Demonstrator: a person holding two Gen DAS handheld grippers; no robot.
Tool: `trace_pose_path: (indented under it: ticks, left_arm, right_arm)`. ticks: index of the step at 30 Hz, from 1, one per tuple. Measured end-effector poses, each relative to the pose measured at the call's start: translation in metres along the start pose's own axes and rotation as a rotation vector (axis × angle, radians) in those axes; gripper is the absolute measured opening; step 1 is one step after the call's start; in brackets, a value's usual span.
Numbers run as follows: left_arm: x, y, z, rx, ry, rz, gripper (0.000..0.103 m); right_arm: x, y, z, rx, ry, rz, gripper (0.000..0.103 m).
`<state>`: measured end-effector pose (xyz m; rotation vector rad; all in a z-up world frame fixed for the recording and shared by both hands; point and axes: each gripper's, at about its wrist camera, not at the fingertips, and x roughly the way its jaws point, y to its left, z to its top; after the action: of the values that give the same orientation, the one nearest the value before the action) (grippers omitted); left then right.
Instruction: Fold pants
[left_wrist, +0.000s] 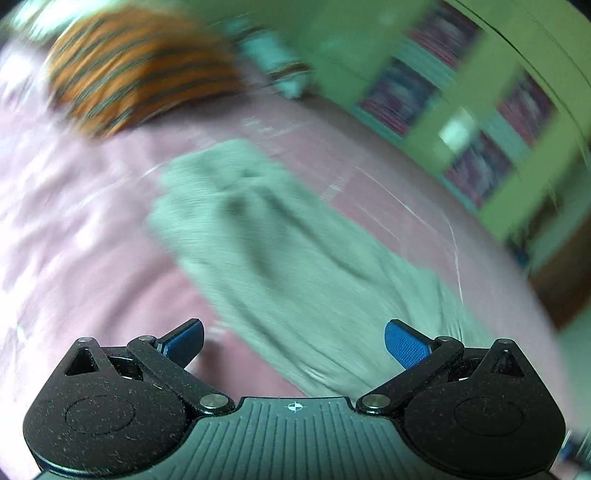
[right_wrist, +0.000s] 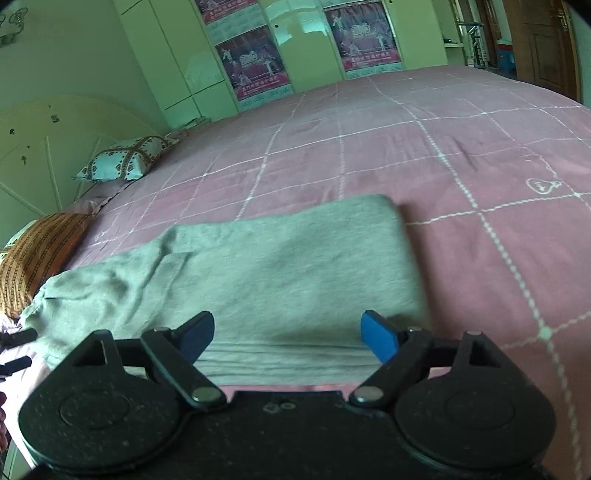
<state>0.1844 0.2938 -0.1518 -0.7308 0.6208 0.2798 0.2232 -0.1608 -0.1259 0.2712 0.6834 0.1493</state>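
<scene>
Grey pants (right_wrist: 258, 273) spread flat on the pink bed (right_wrist: 461, 155), near its front edge, folded end square toward the middle. Right claw (right_wrist: 288, 332) over their near hem, jaws spread, nothing pinched. Left claw (left_wrist: 293, 341) likewise spread and empty above the pants (left_wrist: 280, 254), view blurred. Orange pillow (right_wrist: 40, 251) beside the waist end; patterned pillow (right_wrist: 125, 158) at the headboard.

One pants (right_wrist: 258, 266), two pillows (right_wrist: 122, 162) – three posters (right_wrist: 255, 66)
</scene>
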Motion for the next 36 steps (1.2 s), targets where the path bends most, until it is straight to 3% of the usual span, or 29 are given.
trace_pose_path:
  ticks: [4,6,9,10,11,12,15,22,25,28,30,31,32,36]
  left_arm:
    - [0.032,0.062,0.020,-0.243,-0.018,-0.181,0.103]
    - [0.048,0.073,0.032,-0.277,-0.028,-0.250,0.103]
    - [0.069,0.074,0.047,-0.259,-0.030,-0.272,0.102]
    - [0.074,0.071,0.048,-0.229,-0.037,-0.247,0.071]
    - [0.078,0.068,0.050,-0.191,-0.017,-0.191,0.030]
    - [0.084,0.072,0.050,-0.200,0.009,-0.190,0.029]
    - [0.079,0.068,0.046,-0.136,-0.024,-0.203,0.029]
    - [0.072,0.073,0.050,-0.105,-0.018,-0.221,0.030]
    - [0.061,0.067,0.050,-0.065,-0.028,-0.215,0.030]
    - [0.053,0.066,0.051,-0.070,-0.037,-0.217,0.030]
    - [0.051,0.067,0.050,-0.067,-0.035,-0.211,0.030]
    - [0.050,0.066,0.050,-0.066,-0.036,-0.210,0.030]
    - [0.049,0.065,0.050,-0.065,-0.041,-0.208,0.030]
    - [0.039,0.057,0.044,-0.060,-0.071,-0.190,0.030]
  right_arm:
    - [-0.004,0.023,0.000,-0.031,0.005,0.022,0.080]
    - [-0.006,0.031,-0.001,-0.056,0.002,0.019,0.080]
    - [-0.006,0.039,-0.003,-0.071,-0.012,0.010,0.080]
    - [-0.005,0.042,-0.003,-0.072,-0.011,0.012,0.080]
    - [-0.002,0.046,-0.003,-0.078,-0.006,0.011,0.080]
    - [0.001,0.050,-0.003,-0.087,-0.001,0.008,0.080]
    - [0.012,0.073,-0.003,-0.155,0.007,0.016,0.080]
    - [0.038,0.150,-0.022,-0.472,-0.018,0.014,0.085]
    - [0.080,0.165,-0.052,-0.634,0.159,-0.076,0.091]
    - [0.082,0.158,-0.053,-0.582,0.132,-0.075,0.094]
    - [0.072,0.157,-0.047,-0.563,0.118,-0.053,0.083]
    - [0.062,0.150,-0.043,-0.520,0.080,-0.025,0.081]
    - [0.050,0.140,-0.037,-0.449,0.046,-0.007,0.085]
    - [0.033,0.104,-0.027,-0.294,0.034,-0.028,0.080]
